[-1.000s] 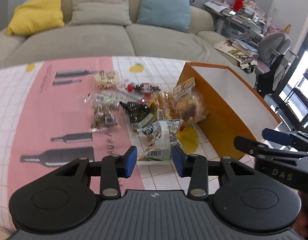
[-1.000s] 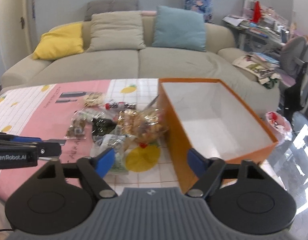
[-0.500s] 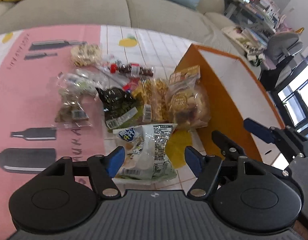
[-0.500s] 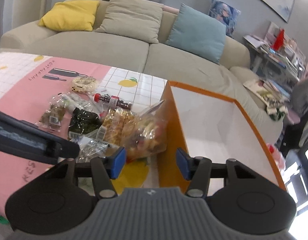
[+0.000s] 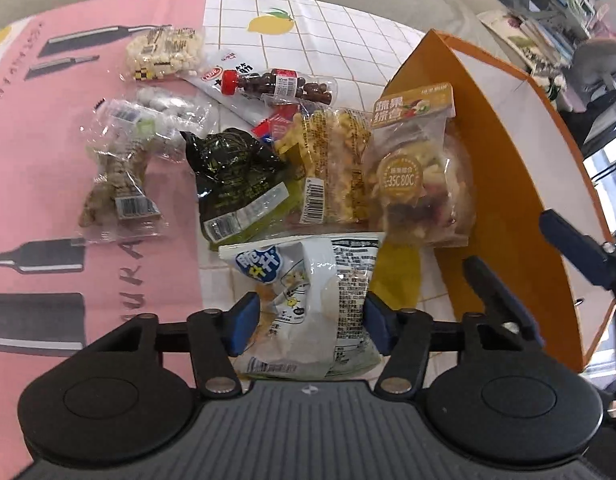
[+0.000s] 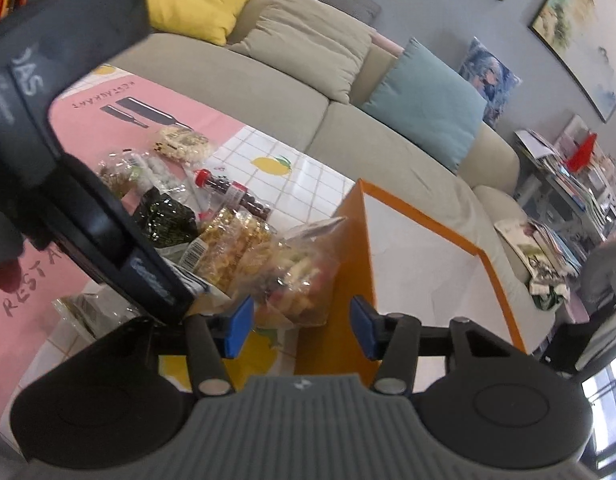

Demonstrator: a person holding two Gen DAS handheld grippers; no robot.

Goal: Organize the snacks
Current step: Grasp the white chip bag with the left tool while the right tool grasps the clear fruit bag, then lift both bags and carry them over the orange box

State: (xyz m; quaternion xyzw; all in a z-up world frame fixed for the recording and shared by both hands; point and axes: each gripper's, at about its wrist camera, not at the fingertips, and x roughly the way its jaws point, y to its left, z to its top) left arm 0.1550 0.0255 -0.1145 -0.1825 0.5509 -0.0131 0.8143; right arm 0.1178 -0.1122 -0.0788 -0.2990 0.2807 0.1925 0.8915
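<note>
A pile of snack packets lies on the table beside an open orange box (image 5: 504, 216) with a white inside. My left gripper (image 5: 308, 326) is open, its blue pads on either side of a white-and-blue snack bag (image 5: 308, 300) lying flat at the near edge of the pile. My right gripper (image 6: 299, 330) is open and empty, held over the box's near left corner (image 6: 348, 280), close to a clear bag of mixed dried fruit (image 6: 295, 276). That fruit bag (image 5: 420, 176) leans against the box wall. The right gripper's fingers (image 5: 504, 304) show over the box in the left wrist view.
Behind the white bag lie a dark green packet (image 5: 235, 176), a yellow snack pack (image 5: 332, 168), a small bottle of dark beans (image 5: 275, 84), a puffed-grain pack (image 5: 163, 52) and clear packets (image 5: 119, 176). A sofa with cushions (image 6: 308, 48) stands beyond the table; cluttered shelves (image 6: 568, 184) are at right.
My left gripper has dropped toward the table and opened wider around the white-and-blue bag. My right gripper has moved forward and left, toward the box's near corner, with its jaws narrowed.
</note>
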